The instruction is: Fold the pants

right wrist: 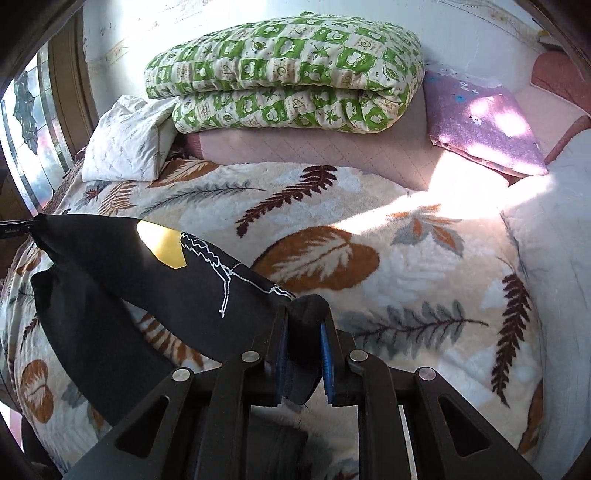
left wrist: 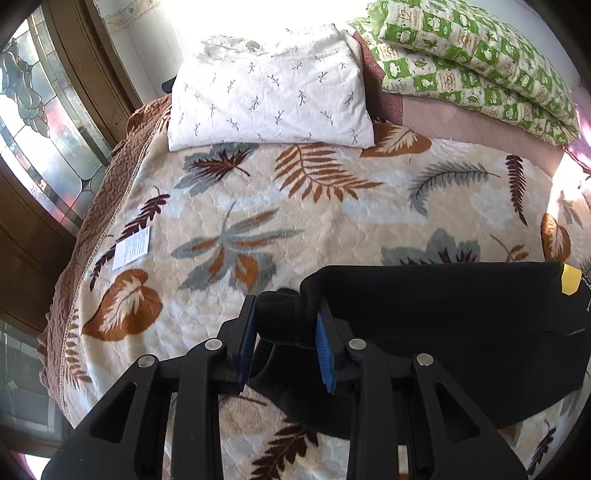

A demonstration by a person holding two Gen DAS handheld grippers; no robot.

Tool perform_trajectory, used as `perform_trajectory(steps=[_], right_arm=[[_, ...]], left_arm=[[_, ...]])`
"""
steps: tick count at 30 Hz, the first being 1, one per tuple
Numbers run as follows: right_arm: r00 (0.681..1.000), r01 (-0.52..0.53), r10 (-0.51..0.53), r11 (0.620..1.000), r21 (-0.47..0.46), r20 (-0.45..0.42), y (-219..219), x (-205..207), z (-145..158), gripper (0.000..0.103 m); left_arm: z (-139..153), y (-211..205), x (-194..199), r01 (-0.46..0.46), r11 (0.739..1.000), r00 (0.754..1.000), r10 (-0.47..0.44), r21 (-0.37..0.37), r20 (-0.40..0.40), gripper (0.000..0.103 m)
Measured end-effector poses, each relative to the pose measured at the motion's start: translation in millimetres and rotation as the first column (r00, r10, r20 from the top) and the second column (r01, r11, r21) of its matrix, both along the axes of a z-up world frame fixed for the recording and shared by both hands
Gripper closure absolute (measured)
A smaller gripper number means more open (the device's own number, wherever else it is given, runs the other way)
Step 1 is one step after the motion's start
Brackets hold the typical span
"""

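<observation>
Light: strong daylight, wall (left wrist: 207, 14) blown out.
Sun patch: glare on blanket (right wrist: 424, 206).
Edges: fisheye bending, dark vignette corners.
Focus: sharp centrally.

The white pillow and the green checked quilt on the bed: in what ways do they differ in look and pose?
The white pillow shows small sparse grey sprigs; the green checked quilt has dense green and cream squares. The white pillow lies as a single flat piece; the green checked quilt is folded over in two thick layers. The white pillow rests partly on the leaf-patterned blanket; the green checked quilt does not. Both lie at the far end.
</observation>
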State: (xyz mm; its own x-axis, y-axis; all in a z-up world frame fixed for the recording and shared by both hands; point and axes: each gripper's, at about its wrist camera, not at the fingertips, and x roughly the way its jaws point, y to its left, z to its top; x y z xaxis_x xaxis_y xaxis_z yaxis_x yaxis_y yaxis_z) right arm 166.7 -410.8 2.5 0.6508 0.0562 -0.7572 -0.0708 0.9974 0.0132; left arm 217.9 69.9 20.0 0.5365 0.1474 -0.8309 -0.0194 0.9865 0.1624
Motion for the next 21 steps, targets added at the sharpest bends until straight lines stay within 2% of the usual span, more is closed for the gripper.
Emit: perform_trajectory(steps=[6,11,16,17,21], right_arm=[[1.000,-0.013,0.013,1.000,0.022,0.006,12,-58,-21,0.089],[1.000,-0.015,0.015,0.999,0.047,0.014,21,-104,-37,0.089],[0.999,0.010,-0.009,1.000,0.021,-0.035,25,-129,-55,0.088],[0.999,0.027,-0.026,0.999,0.022,-0.036,24,-132,-56,0.084],[0.994,0.092,-0.090,0.995,0.032,-0.059,15,-145,-56,0.084]], left_arm=[[-35,19,-42,0.006,1.000,0.999,-0.007,-0.030,-0.052,0.076],[-62,31,-63,-0.002,1.000,0.993,0.000,-0.011,-0.116,0.076],[-69,41,-73,-0.012,1.000,0.988,0.011,-0.006,-0.152,0.076],[-70,44,-75,-0.018,1.000,0.987,0.018,0.001,-0.160,0.076],[-62,61,-89,-0.020,0.996,0.983,0.003,-0.091,-0.182,0.076]])
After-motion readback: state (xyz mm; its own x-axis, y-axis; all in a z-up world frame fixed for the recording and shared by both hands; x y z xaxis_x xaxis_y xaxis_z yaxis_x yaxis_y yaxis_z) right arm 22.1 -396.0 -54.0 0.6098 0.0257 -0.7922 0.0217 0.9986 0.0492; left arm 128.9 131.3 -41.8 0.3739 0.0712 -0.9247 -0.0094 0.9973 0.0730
